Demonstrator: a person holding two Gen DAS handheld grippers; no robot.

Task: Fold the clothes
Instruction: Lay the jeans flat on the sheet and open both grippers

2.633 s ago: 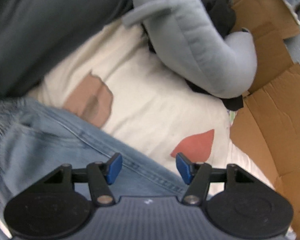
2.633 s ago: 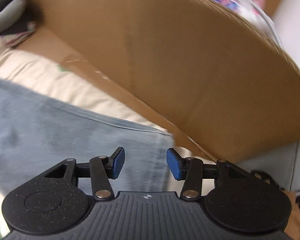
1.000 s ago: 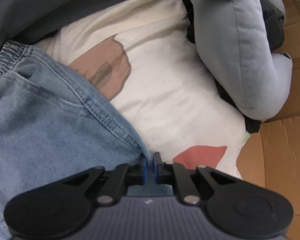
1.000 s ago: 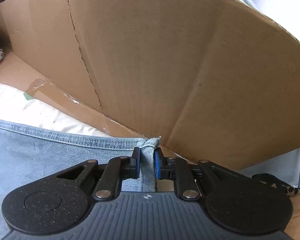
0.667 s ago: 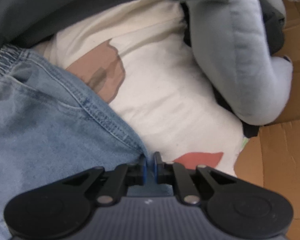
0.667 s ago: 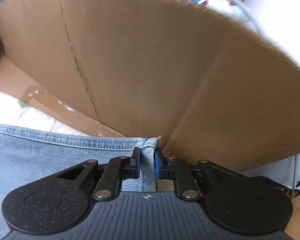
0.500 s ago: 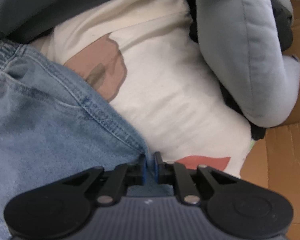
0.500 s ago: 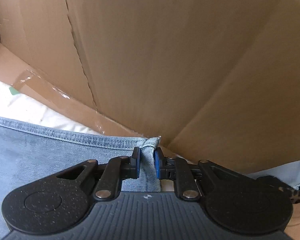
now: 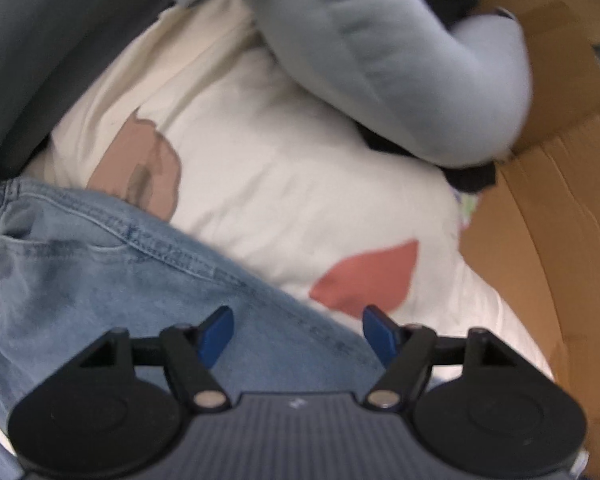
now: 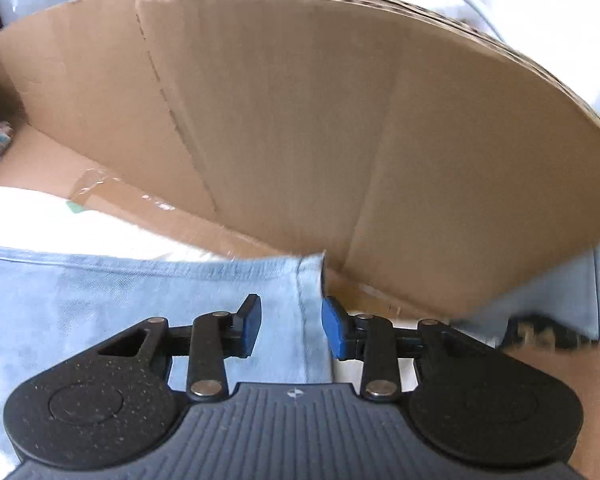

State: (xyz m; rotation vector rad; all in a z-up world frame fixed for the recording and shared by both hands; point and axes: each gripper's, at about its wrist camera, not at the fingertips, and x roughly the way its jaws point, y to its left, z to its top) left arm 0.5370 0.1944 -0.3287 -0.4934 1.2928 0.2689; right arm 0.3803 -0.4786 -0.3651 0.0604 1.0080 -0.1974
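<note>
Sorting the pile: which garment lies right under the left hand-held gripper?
The light blue denim jeans, not the cream printed cloth beside them or the grey fleece garment farther off.

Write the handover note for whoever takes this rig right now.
Left claw: open, holds nothing, over the jeans.
Right claw: open, holds nothing, at the jeans' hem corner.
Jeans lie flat on the cream printed cloth, beside the cardboard wall; grey fleece garment lies beyond.
Done: no finished fold shows in these views.
Left: regrasp and fold the jeans, then likely the other clothes.
</note>
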